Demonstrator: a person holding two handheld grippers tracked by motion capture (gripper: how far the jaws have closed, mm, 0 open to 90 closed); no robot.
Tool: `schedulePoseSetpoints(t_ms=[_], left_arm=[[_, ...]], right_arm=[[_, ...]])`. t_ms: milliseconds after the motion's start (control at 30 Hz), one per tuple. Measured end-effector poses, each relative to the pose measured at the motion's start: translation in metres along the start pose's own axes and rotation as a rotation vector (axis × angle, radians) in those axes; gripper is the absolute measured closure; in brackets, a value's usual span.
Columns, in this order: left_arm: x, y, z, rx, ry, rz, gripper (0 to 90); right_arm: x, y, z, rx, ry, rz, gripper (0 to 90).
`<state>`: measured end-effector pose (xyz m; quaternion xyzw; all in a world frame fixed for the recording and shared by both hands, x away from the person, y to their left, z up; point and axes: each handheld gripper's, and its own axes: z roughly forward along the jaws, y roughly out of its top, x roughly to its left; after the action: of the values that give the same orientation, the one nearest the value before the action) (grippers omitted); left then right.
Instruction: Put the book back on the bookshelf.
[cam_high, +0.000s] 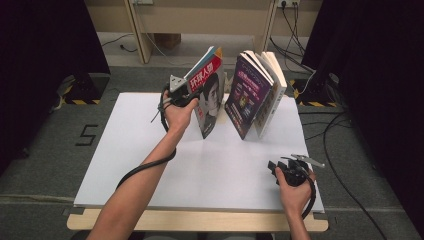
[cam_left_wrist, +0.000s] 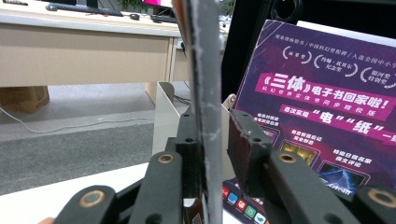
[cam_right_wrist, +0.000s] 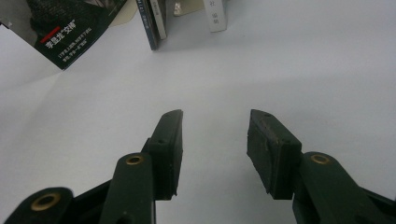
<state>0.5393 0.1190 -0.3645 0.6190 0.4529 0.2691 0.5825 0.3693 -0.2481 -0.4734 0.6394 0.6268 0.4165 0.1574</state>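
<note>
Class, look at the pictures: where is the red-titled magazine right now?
In the high view the red-titled magazine stands tilted at the table's far middle, left of the purple book, with the left gripper at its upper edge.

Glossy paper magazine (cam_high: 209, 95), matt white table (cam_high: 210, 170), matt black gripper (cam_right_wrist: 215, 140).

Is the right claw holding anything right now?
No, the right claw stands open over the bare white table, with nothing between its pads.
</note>
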Motion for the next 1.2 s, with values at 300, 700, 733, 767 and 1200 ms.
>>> schedulePoseSetpoints(t_ms=[300, 700, 733, 767, 1200], left_arm=[[0.004, -0.001, -0.005, 0.022, -0.011, -0.033, 63.0], [0.005, -0.004, -0.012, 0.043, -0.028, -0.063, 56.6], [0.005, -0.005, -0.013, 0.042, -0.029, -0.064, 55.8], [0.005, -0.005, -0.014, 0.041, -0.031, -0.064, 55.5], [0.006, -0.007, -0.026, 0.067, -0.04, -0.063, 50.7]], right_arm=[[0.001, 0.0, 0.0, 0.001, 0.0, 0.002, 55.9], [0.001, 0.0, 0.0, -0.001, -0.002, -0.007, 55.9], [0.001, 0.0, 0.0, -0.001, -0.001, -0.008, 56.0], [0.001, 0.0, 0.0, 0.001, -0.001, -0.003, 55.9], [0.002, -0.001, 0.001, 0.001, -0.001, -0.008, 55.9]])
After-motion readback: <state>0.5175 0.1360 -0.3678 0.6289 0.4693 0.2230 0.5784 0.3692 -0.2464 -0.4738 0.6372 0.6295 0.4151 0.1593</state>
